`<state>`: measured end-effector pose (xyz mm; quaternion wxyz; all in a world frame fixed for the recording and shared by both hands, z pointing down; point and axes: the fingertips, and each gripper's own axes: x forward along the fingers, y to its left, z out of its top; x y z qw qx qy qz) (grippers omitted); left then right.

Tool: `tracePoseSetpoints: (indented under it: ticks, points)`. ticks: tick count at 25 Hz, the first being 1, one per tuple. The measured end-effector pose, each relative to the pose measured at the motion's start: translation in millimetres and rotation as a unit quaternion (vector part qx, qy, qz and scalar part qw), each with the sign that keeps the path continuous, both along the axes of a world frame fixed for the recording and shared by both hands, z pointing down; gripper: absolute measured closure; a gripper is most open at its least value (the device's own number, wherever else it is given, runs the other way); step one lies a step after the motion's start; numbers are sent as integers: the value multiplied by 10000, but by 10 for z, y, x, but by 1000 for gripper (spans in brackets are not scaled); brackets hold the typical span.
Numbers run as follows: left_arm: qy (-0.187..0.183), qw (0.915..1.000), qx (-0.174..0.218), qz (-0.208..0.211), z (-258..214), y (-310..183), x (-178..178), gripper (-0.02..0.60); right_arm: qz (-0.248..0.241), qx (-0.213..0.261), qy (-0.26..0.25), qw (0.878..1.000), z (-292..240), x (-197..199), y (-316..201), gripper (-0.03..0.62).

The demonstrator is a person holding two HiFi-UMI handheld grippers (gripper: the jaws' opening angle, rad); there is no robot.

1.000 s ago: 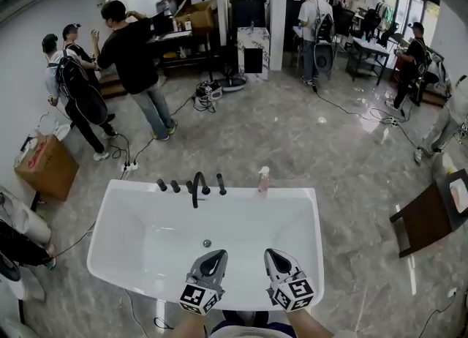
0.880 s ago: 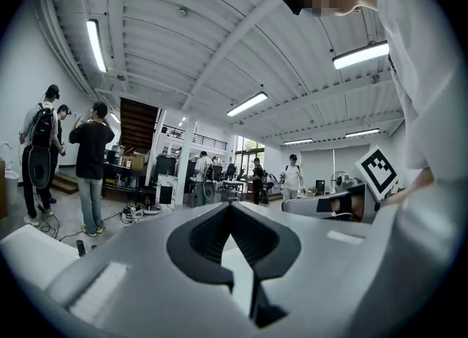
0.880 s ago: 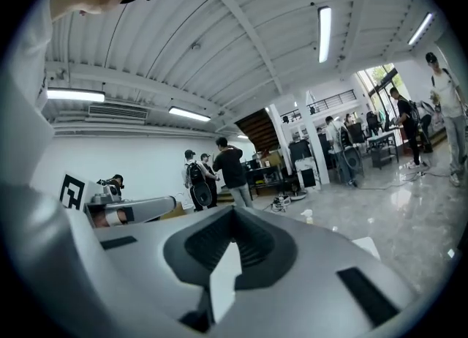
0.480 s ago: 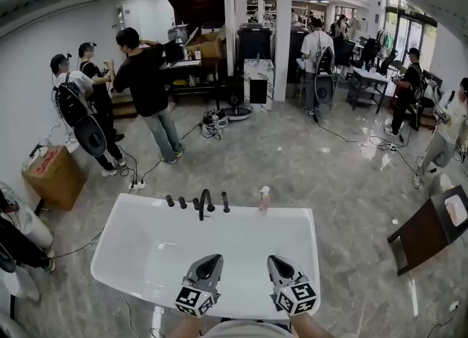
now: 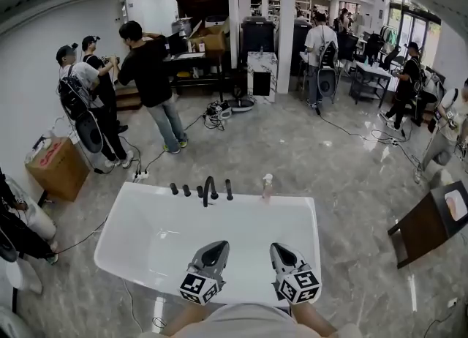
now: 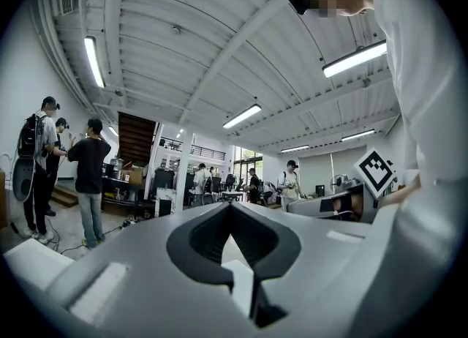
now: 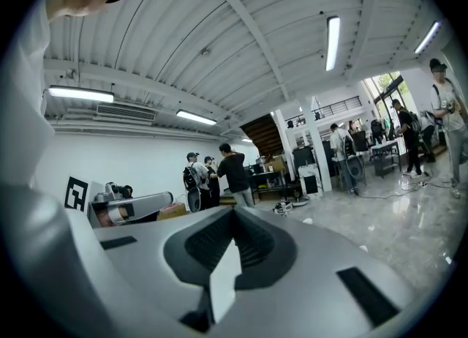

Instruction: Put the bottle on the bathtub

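Over bathtub [image 5: 146, 234], hand-held grippers [image 5: 218, 245] [image 5: 276, 248] closed, upturned

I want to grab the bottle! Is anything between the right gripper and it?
Nothing visible. Only the open tub lies between the right gripper and the bottle on the far rim; the faucet stands off to its left.

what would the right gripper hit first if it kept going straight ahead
Likely nothing close. The right gripper, shut, points above the bathtub; its own view shows only open floor and distant people beyond its tips, not the bottle. Depth is unclear.
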<state>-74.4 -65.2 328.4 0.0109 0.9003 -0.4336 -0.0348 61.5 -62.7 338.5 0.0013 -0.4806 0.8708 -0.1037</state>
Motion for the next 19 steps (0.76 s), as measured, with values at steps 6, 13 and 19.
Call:
tracePoseSetpoints:
  ticks: [6, 13, 19]
  points:
    - [-13, 10000, -7, 3, -35, 4, -48, 583, 35, 3, -15, 10000, -58, -67, 4, 588]
    - [-25, 10000, 24, -44, -5, -1, -66, 583, 59, 14, -2, 10000, -21, -63, 19, 588]
    - [-7, 10000, 13, -16, 7, -63, -110, 583, 100, -5, 3, 9999, -15, -96, -33, 588]
